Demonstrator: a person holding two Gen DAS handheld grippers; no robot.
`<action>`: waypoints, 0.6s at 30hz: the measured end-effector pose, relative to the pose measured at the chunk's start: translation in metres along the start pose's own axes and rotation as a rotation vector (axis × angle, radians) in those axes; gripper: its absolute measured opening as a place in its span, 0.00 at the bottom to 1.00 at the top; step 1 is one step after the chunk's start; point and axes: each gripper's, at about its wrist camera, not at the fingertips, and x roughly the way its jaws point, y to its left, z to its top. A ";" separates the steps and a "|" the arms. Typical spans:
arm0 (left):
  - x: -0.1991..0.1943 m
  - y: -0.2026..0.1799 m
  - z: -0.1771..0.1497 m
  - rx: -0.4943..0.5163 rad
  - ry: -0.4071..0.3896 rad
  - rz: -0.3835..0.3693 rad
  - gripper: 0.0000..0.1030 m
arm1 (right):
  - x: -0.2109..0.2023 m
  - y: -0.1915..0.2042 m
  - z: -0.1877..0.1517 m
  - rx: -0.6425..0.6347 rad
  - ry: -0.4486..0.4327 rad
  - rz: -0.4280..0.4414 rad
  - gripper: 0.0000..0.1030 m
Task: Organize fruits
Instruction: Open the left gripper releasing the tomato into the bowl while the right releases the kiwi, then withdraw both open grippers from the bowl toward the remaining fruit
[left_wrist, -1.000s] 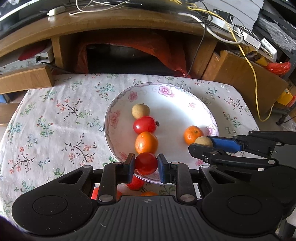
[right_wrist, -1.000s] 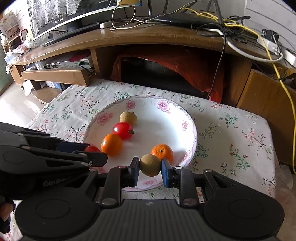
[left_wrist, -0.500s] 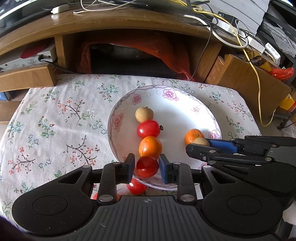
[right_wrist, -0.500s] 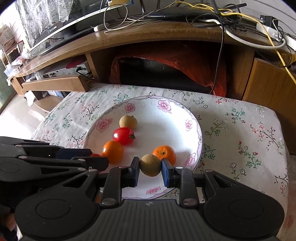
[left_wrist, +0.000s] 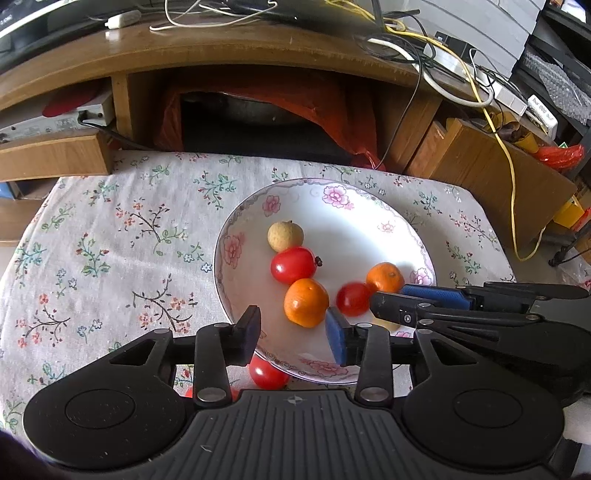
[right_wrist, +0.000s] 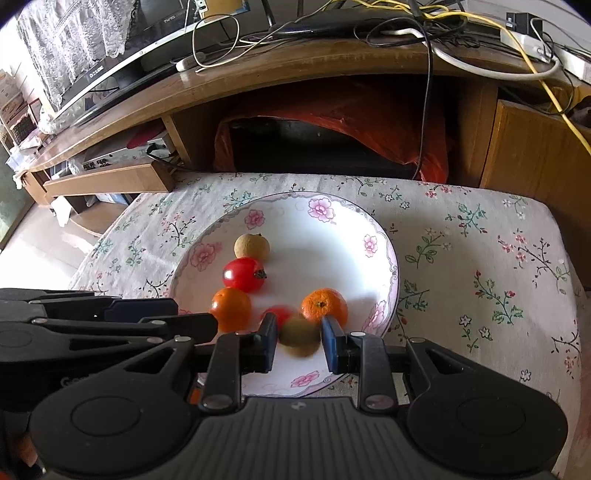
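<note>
A white flowered plate (left_wrist: 413, 236) sits on the floral cloth. On it lie a pale longan (left_wrist: 285, 236), a red tomato (left_wrist: 293, 264), an orange (left_wrist: 306, 302), a small red tomato (left_wrist: 352, 298) and a second orange (left_wrist: 384, 277). My left gripper (left_wrist: 293, 336) hangs over the plate's near rim. Its jaws are opening with nothing between them, and the first orange lies just beyond the tips. My right gripper (right_wrist: 300, 343) is shut on a brownish longan (right_wrist: 299, 334) low over the plate, beside the second orange (right_wrist: 324, 305).
Another red tomato (left_wrist: 267, 374) lies on the cloth under the plate's near rim. A wooden desk (left_wrist: 221, 48) with cables and an orange bag (left_wrist: 332, 107) underneath stands right behind the small table. A wooden box (left_wrist: 51, 155) is at the back left.
My left jaws have opened and let go of the small red tomato, which has rolled right across the plate to the second orange. The right gripper still holds its longan.
</note>
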 end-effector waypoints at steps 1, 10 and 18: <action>-0.001 0.000 0.000 0.000 -0.002 -0.002 0.47 | -0.001 0.000 0.000 0.006 0.000 0.003 0.28; -0.008 0.000 0.001 -0.002 -0.016 -0.011 0.50 | -0.006 0.002 0.000 0.007 -0.012 -0.007 0.28; -0.025 0.002 -0.007 0.017 -0.034 -0.006 0.53 | -0.020 0.012 -0.006 -0.009 -0.020 -0.015 0.28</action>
